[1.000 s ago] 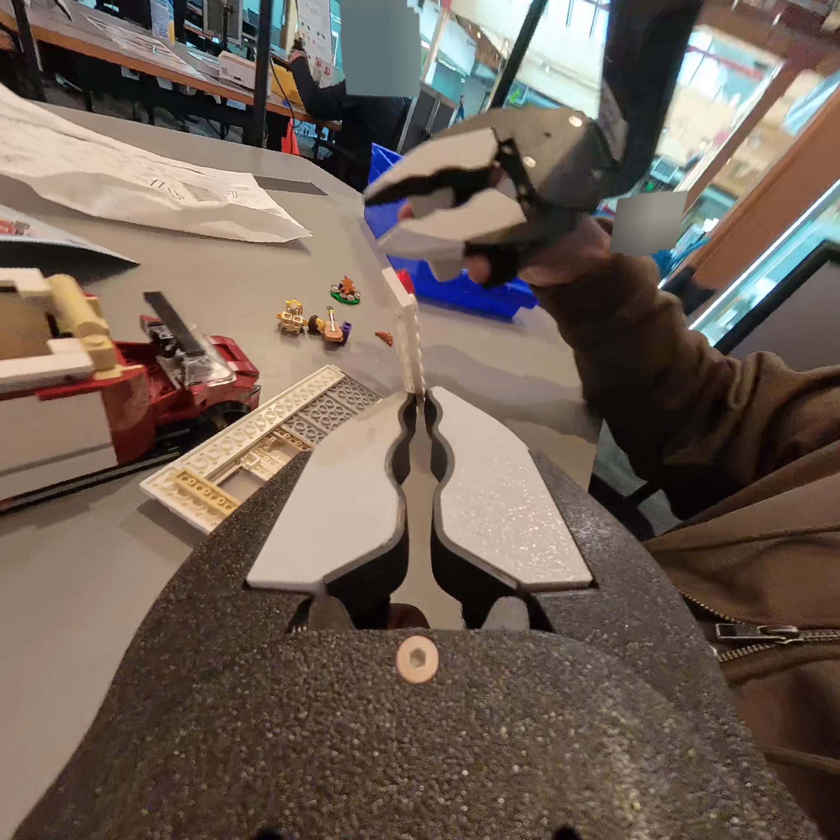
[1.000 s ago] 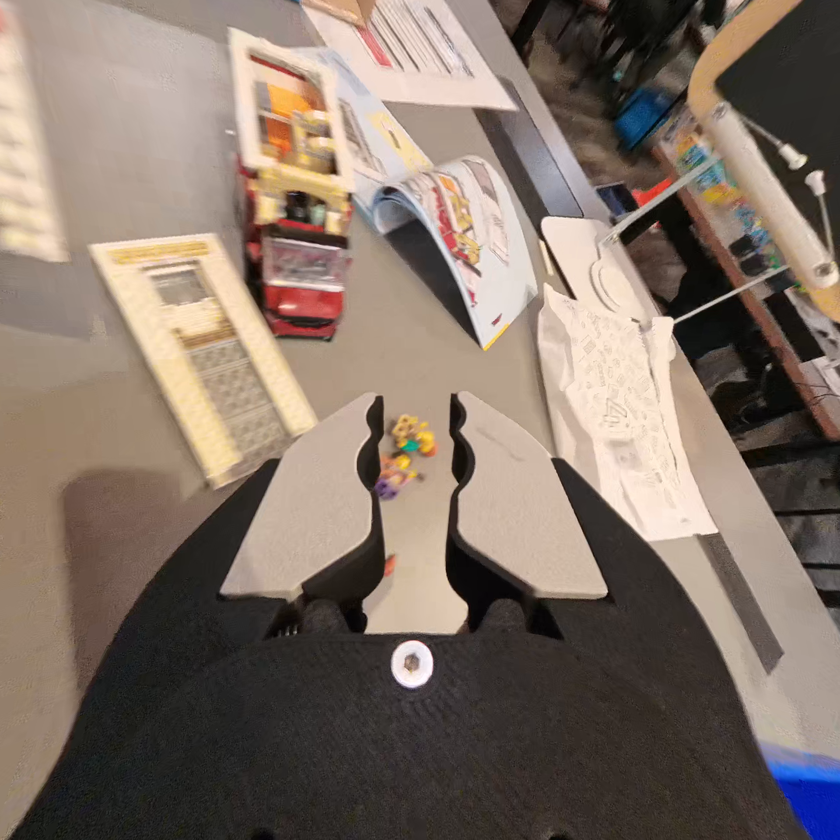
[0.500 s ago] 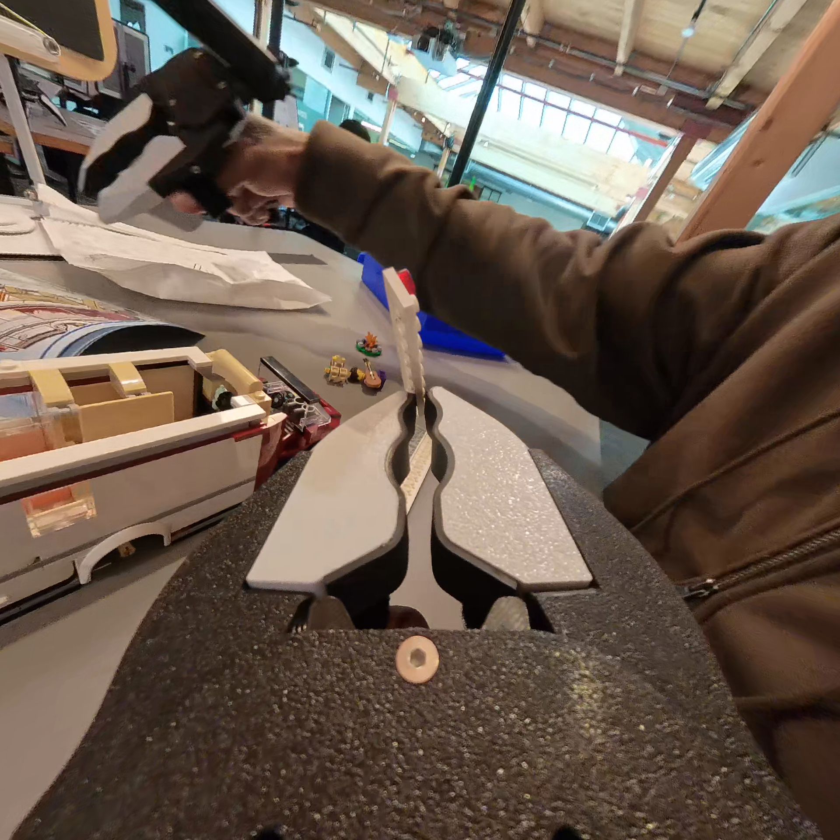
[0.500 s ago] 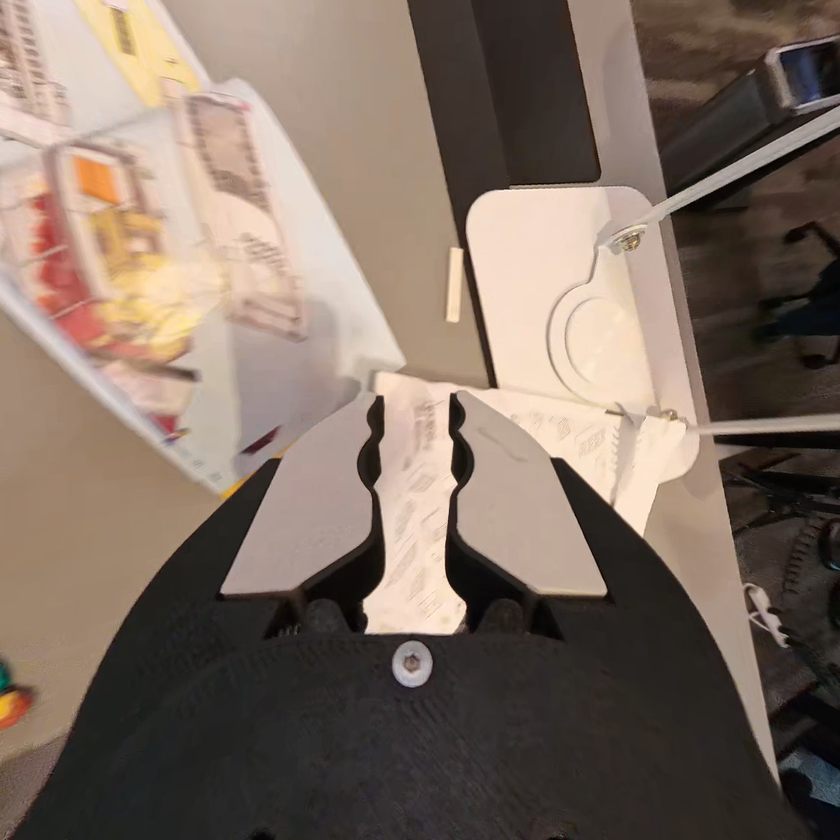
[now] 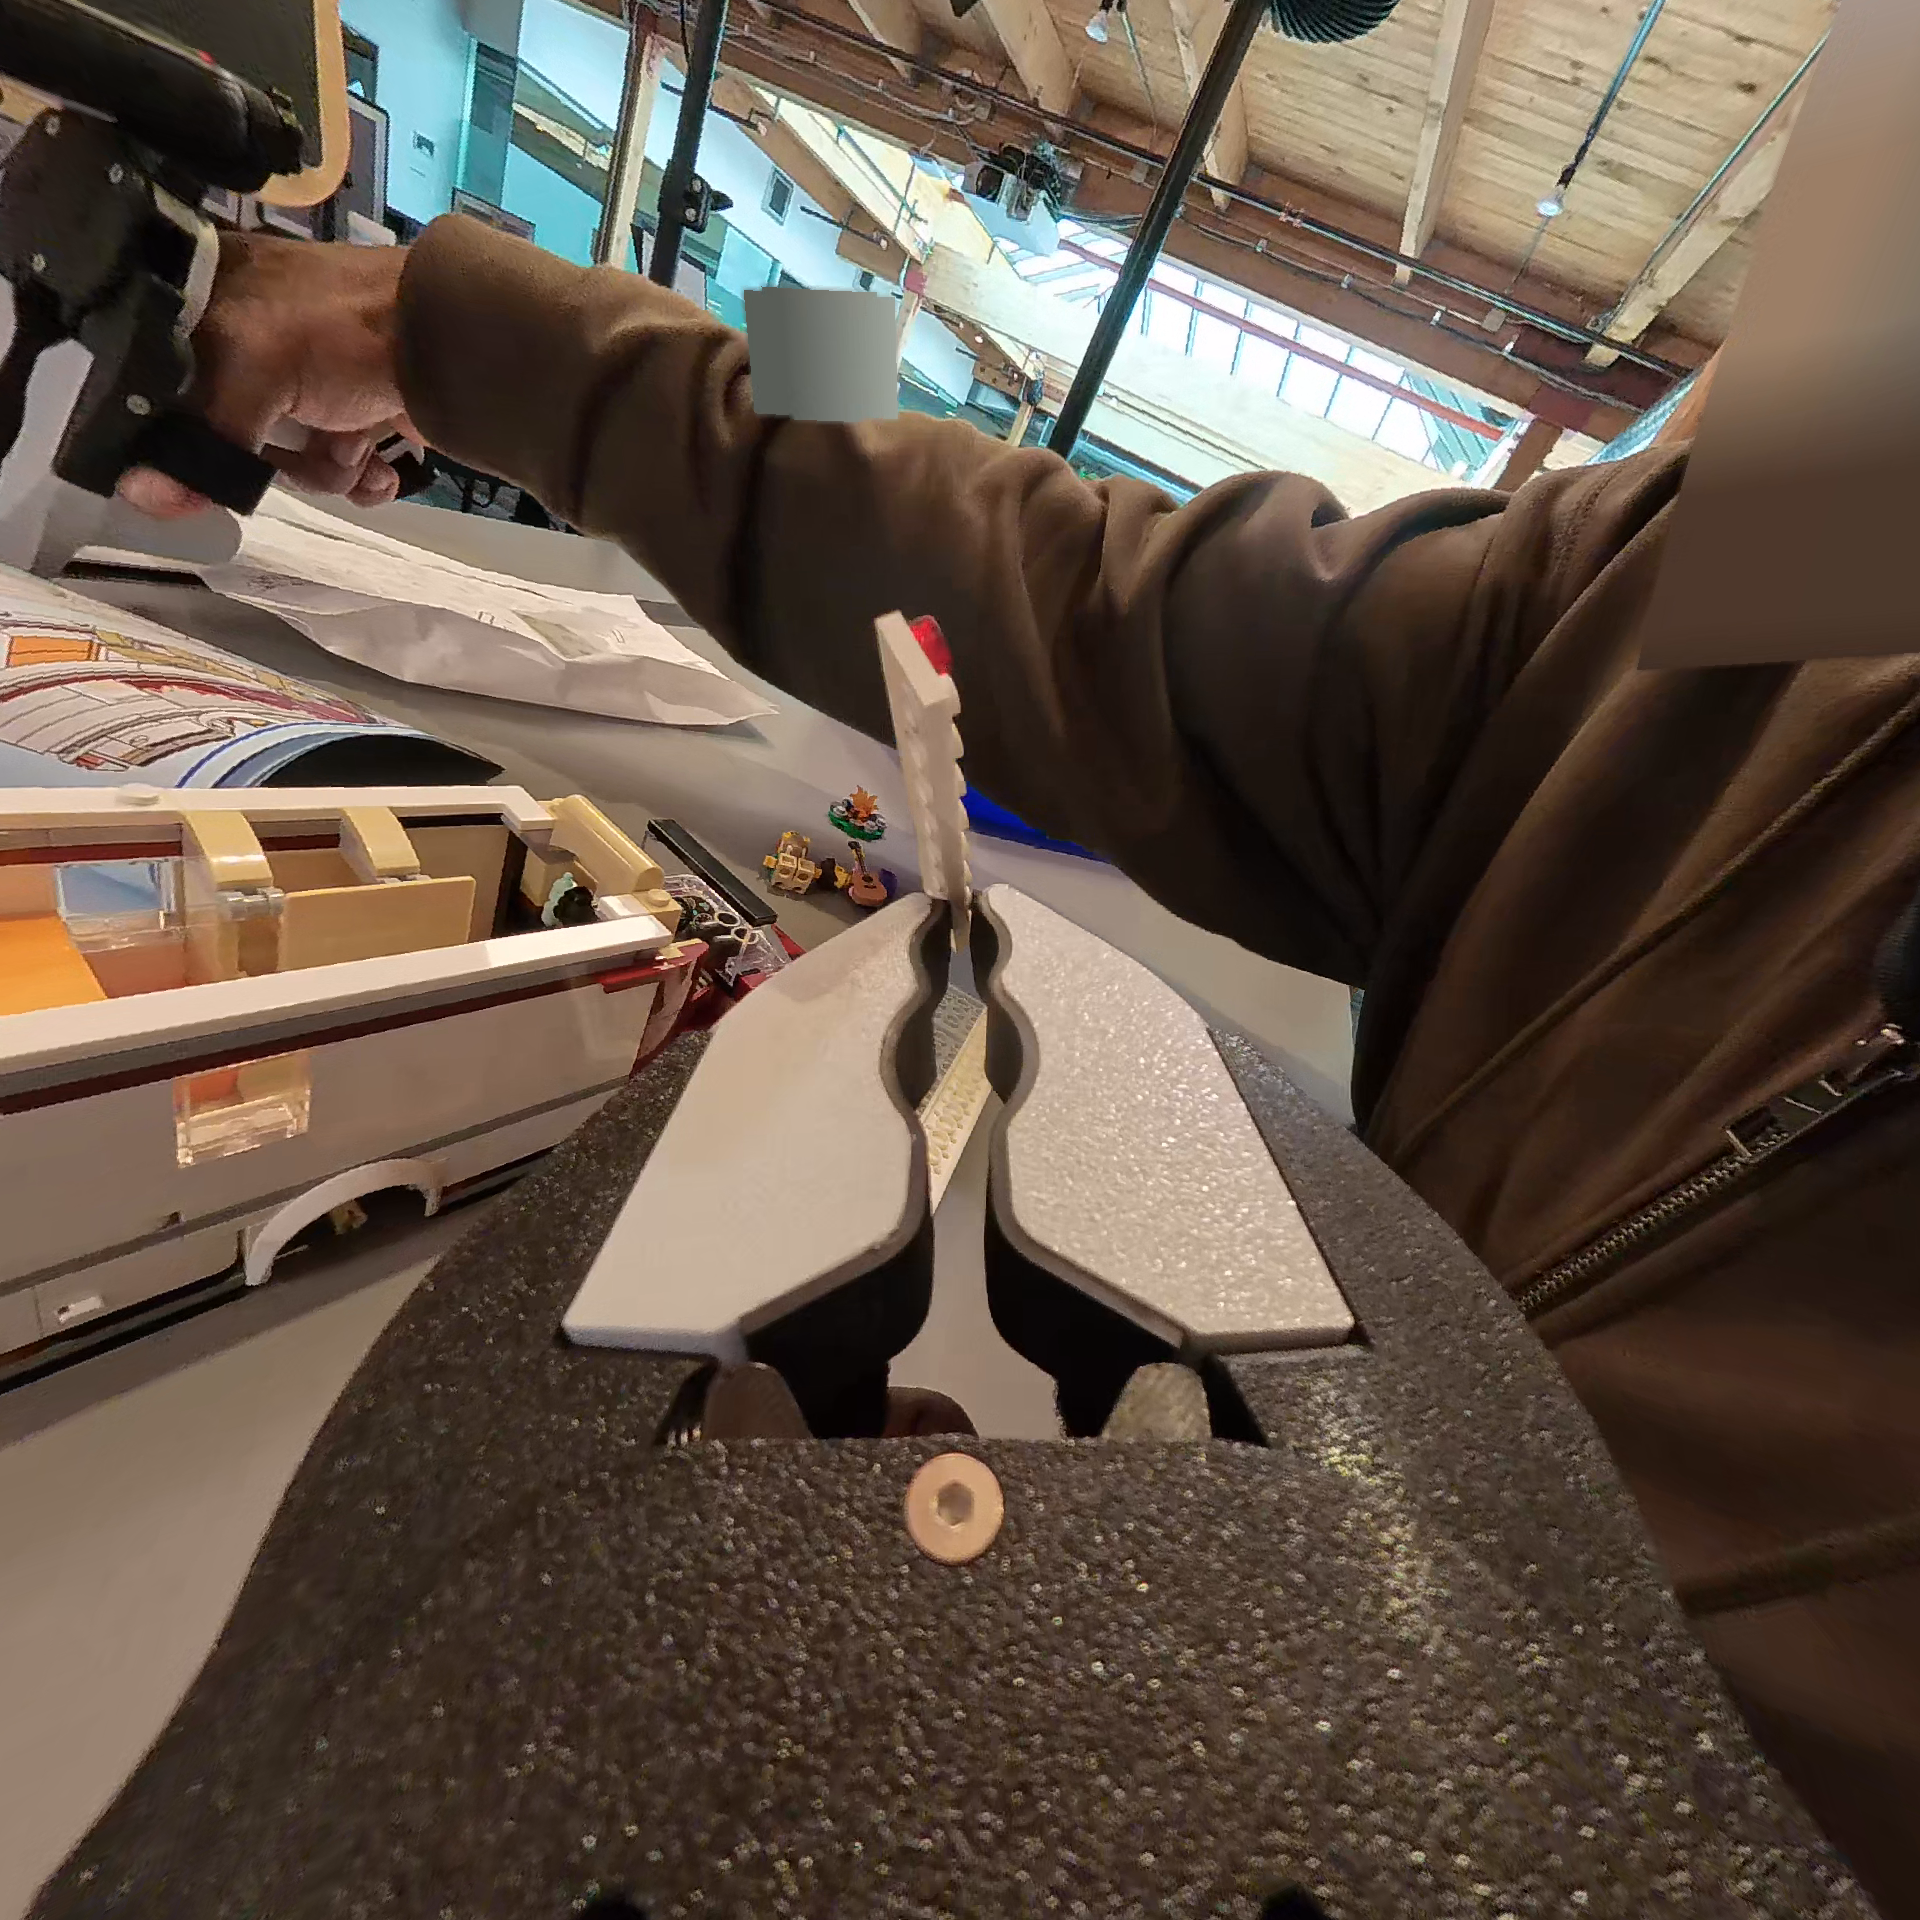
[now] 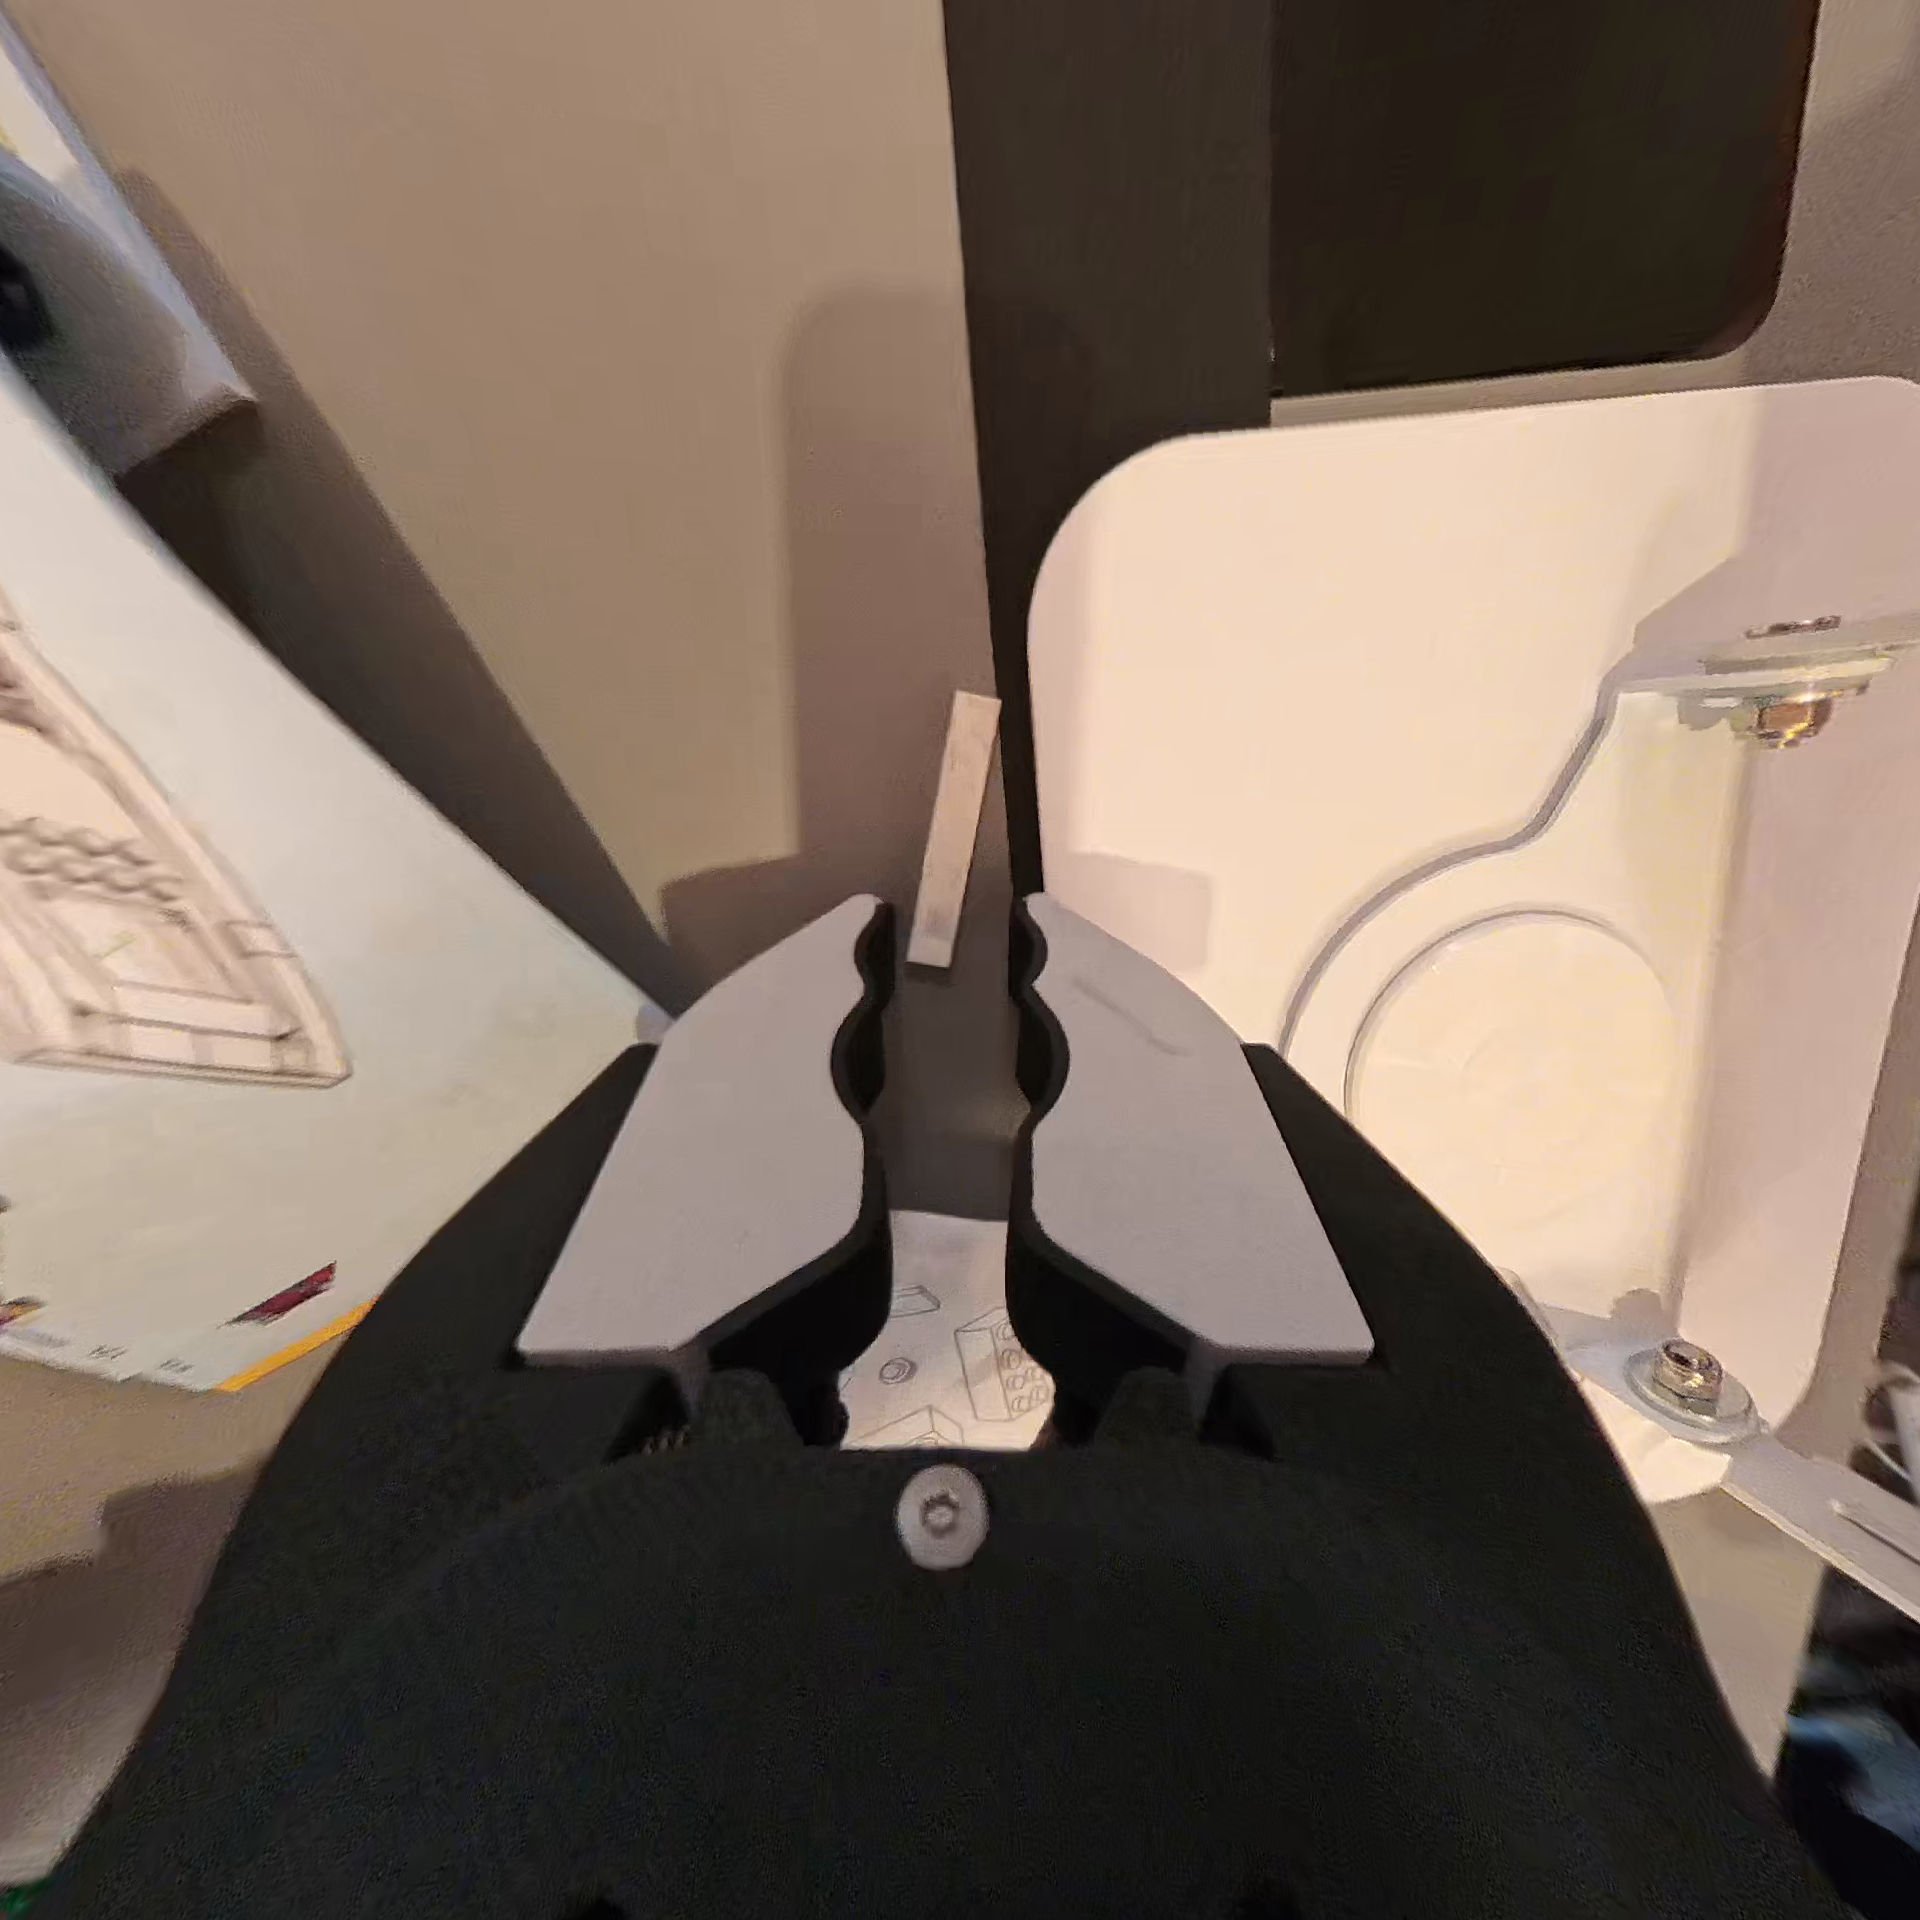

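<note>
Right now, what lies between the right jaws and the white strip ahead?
Only bare grey table, seen in the right wrist view; the strip lies just past the open jaws, untouched.

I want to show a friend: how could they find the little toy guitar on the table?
Start at the big white-and-red brick camper on the grey table. Beyond its front lies a cluster of tiny toys. The guitar is the brown one at the right, beside the white plate in the tongs.

Left tongs [image 5: 958, 914] pinched nearly closed, tips up; right tongs [image 6: 951, 925] parted, pointing down.

Long white studded plate [image 5: 923, 769] — red piece at its tip — stands upright, pinched between the left gripper's [image 5: 961, 920] fingertips.
</note>
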`<control>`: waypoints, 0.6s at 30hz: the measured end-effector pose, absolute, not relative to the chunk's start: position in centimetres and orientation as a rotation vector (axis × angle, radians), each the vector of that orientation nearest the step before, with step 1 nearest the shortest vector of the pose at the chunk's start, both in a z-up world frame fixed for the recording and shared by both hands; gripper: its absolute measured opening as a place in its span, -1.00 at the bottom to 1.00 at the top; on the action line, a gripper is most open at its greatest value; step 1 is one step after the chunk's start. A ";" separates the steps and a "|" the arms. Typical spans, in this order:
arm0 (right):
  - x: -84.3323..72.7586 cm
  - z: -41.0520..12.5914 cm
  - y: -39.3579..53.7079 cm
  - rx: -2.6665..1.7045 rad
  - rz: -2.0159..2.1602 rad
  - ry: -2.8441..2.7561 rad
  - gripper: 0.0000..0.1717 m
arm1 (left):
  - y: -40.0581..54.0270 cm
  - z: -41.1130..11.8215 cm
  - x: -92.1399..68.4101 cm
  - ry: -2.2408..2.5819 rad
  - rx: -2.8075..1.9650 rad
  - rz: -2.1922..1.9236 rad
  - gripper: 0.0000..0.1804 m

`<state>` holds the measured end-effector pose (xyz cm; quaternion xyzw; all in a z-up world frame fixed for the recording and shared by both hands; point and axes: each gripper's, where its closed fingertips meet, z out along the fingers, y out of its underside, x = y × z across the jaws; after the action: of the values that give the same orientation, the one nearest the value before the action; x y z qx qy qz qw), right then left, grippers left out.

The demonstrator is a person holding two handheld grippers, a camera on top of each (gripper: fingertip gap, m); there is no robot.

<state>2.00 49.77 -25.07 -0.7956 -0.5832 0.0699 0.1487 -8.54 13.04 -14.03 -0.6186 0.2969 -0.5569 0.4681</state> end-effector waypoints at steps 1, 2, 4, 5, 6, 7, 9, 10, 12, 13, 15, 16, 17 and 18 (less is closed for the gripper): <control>1.8 -25.1 49.9 -2.279 0.183 -1.672 -0.84 | 13.1 -14.0 -8.6 0.726 -1.516 -1.365 -0.96; 1.8 -25.2 49.9 -2.281 0.163 -1.670 -0.90 | 13.1 -14.0 -8.6 0.723 -1.516 -1.363 -0.96; 1.7 -25.2 49.8 -2.279 0.119 -1.654 -0.91 | 13.1 -14.0 -8.7 0.719 -1.515 -1.360 -0.96; 1.7 -25.2 49.6 -2.285 0.100 -1.649 -0.92 | 13.1 -14.0 -8.7 0.720 -1.515 -1.360 -0.96; 1.8 -25.2 49.3 -2.288 0.085 -1.651 -0.92 | 13.0 -14.0 -8.7 0.722 -1.514 -1.357 -0.96; 2.1 -25.1 49.1 -2.284 0.045 -1.649 -0.92 | 13.0 -14.0 -8.6 0.725 -1.512 -1.354 -0.96; 2.6 -24.2 48.3 -2.260 -0.012 -1.625 -0.92 | 12.8 -13.9 -8.7 0.728 -1.507 -1.347 -0.96; 2.7 -23.2 47.6 -2.235 -0.014 -1.598 -0.92 | 12.8 -13.9 -8.7 0.726 -1.503 -1.344 -0.96; 3.2 -20.2 45.5 -2.166 -0.026 -1.511 -0.92 | 12.6 -13.7 -8.9 0.718 -1.489 -1.340 -0.96; 3.8 -18.3 44.2 -2.126 -0.044 -1.458 -0.92 | 12.5 -13.6 -9.0 0.713 -1.479 -1.338 -0.96; 6.0 -14.7 40.8 -2.055 -0.091 -1.321 -0.91 | 12.2 -13.3 -9.2 0.710 -1.451 -1.331 -0.96; 7.7 -13.1 38.9 -2.035 -0.130 -1.239 -0.91 | 12.1 -13.1 -9.3 0.708 -1.436 -1.317 -0.96; 9.7 -11.7 36.8 -2.025 -0.174 -1.157 -0.91 | 12.1 -13.0 -9.5 0.699 -1.423 -1.289 -0.96; 11.9 -10.5 34.5 -2.016 -0.216 -1.088 -0.91 | 12.1 -12.8 -9.6 0.697 -1.408 -1.257 -0.96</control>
<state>11.86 34.53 -10.52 -0.7999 -0.4318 -0.0857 0.4079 -9.62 12.07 -12.81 -0.5909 0.2928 -0.5279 0.5352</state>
